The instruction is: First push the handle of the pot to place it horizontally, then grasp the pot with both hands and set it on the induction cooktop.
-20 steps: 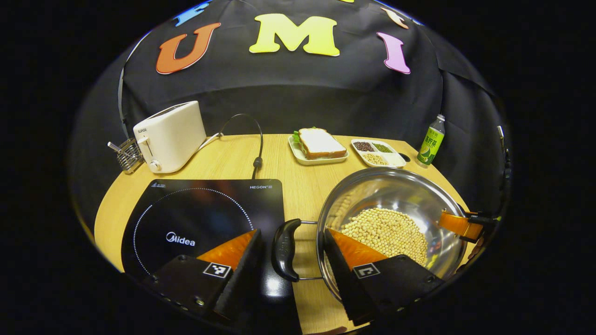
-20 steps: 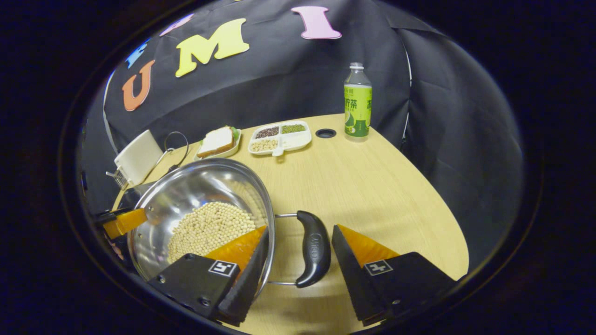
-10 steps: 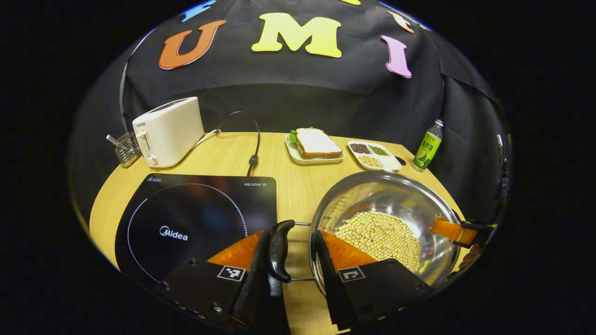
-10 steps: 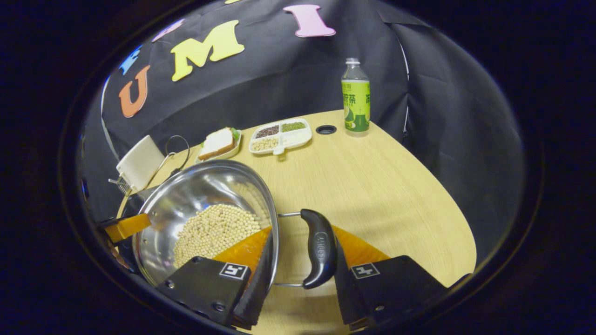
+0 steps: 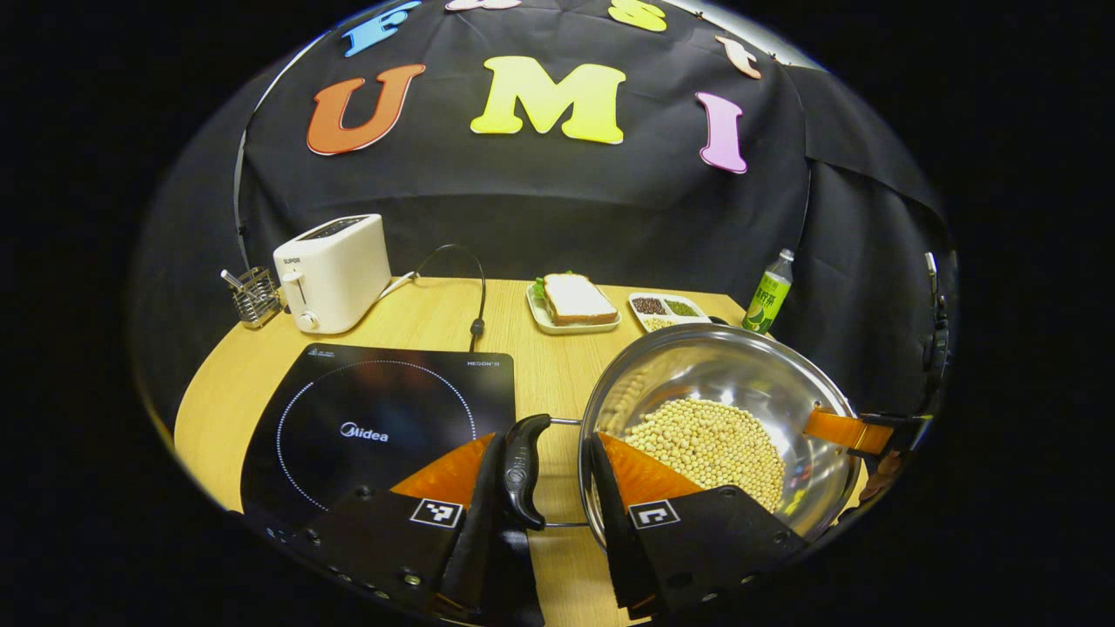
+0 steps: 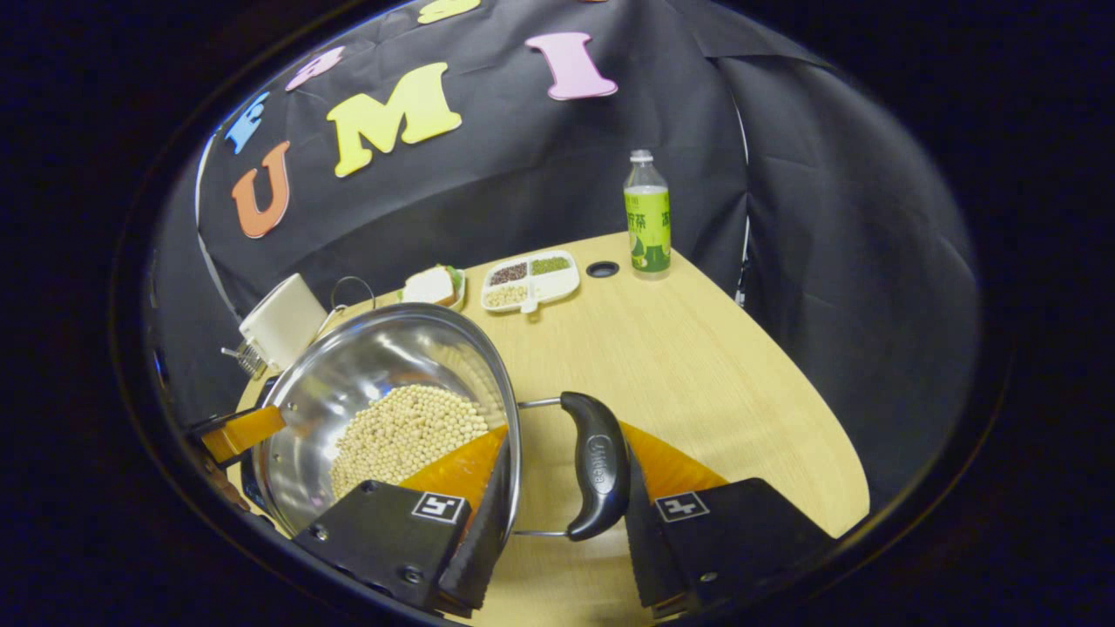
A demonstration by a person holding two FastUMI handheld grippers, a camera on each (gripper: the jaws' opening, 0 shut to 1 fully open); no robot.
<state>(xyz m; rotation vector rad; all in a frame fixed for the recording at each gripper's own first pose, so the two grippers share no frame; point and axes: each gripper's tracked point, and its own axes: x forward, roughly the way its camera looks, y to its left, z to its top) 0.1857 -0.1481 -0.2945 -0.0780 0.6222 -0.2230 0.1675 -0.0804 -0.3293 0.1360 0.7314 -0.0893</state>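
With both side handles lying horizontal, the pushing step reads as complete and the two-handed grasp is the step in hand. The left tool (image 5: pixel 544 514) brackets the left handle (image 5: pixel 521 470): one finger touches its outer face, while the other sits just inside the rim, apart from the grip, so whether it is clamped cannot be told. The right tool (image 6: pixel 566 514) stands likewise about the right handle (image 6: pixel 597 466), its outer finger against the grip and its inner finger inside the rim. The pot (image 5: pixel 723 409) is polished steel, wide and shallow, holding a bed of pale beans (image 5: pixel 710 440) (loose, so liable to shift). It stands on the bench (image 6: pixel 697 366) just beside the induction cooktop (image 5: pixel 383 409), not yet on it. The next move calls for a level, synchronised lift and sideways carry onto the ringed zone.
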